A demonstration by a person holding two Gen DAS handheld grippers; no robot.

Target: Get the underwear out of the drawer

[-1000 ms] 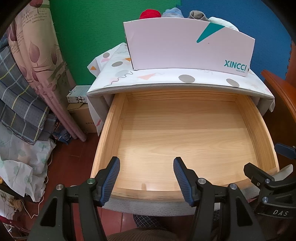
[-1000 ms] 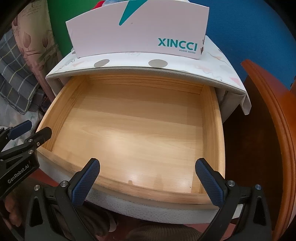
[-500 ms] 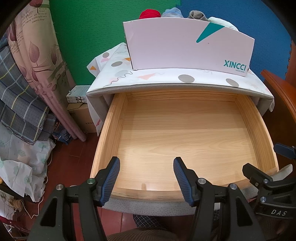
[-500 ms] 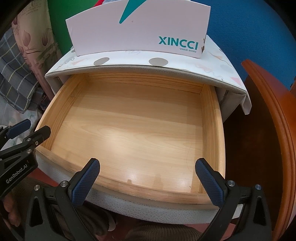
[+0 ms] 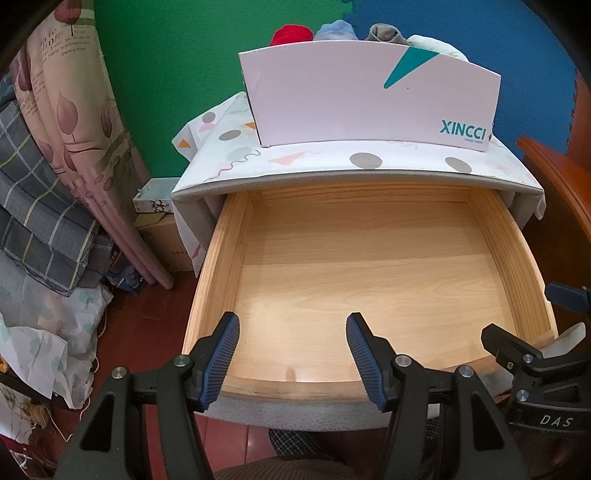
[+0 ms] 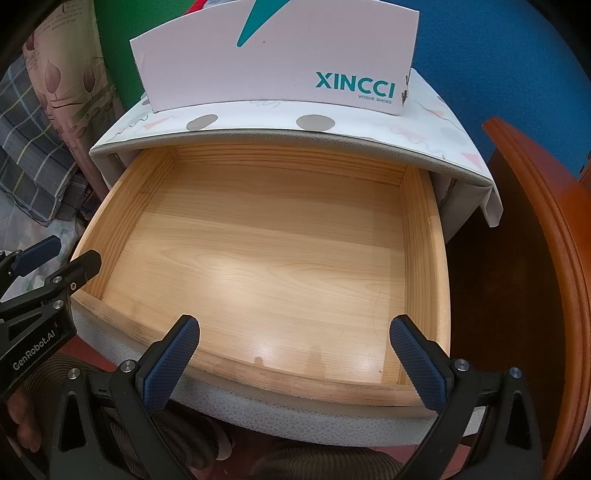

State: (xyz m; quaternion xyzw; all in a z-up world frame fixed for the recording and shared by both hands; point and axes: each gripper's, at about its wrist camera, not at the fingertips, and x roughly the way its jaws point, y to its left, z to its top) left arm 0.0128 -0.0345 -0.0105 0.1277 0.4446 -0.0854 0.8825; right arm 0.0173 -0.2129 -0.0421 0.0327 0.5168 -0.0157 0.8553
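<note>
Tools (image 5: 291, 347) agape above drawer (image 5: 517, 251) rim

A home bedroom: bedside drawer (image 5: 369, 266), floral curtain (image 5: 74, 129), folded bedding (image 5: 40, 229).

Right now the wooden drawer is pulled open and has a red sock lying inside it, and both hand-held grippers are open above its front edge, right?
Not quite. The drawer is pulled open, but nothing lies inside it: the right wrist view shows only bare wood. The red item sits in the white box on top of the cabinet. Both the left hand-held gripper and the right hand-held gripper are open above the front edge.
</note>
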